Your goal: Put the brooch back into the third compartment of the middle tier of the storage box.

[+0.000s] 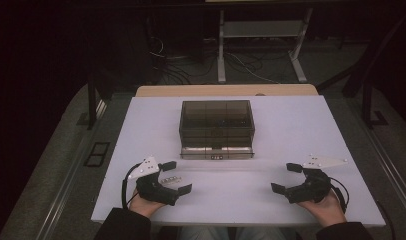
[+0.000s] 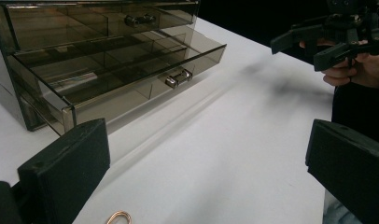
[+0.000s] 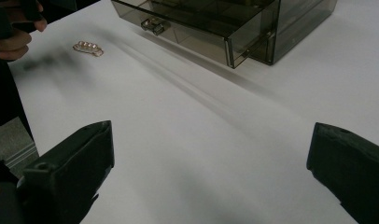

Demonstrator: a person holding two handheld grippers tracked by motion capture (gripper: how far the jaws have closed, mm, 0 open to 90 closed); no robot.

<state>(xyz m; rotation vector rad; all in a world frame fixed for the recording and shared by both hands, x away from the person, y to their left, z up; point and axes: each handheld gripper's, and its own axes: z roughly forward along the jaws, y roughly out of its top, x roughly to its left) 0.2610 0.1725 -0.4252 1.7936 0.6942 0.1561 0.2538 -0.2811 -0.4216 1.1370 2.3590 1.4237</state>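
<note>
Black jaws of the left gripper (image 1: 176,176) nearest, spread wide, nothing between the pads. Small gold hair clip (image 1: 170,179) flat on the white table (image 1: 291,125), right between those open fingers (image 1: 167,165), touching neither. Same clip (image 3: 88,48) seen far off from the right gripper view, just beside the left hand (image 3: 12,44); only its curved end (image 2: 119,217) visible at the bottom edge of the left gripper view, so its exact shape hard to tell. Right gripper (image 1: 286,178) resting on the table well apart from the clip, jaws likewise wide and empty. Smoky clear drawer box (image 1: 216,121) beyond both sets of fingers, midway between them, lowest drawer (image 2: 131,77) pulled out toward the person, metal handle (image 2: 177,78) on its front. Upper drawer (image 2: 99,21) closed.
</note>
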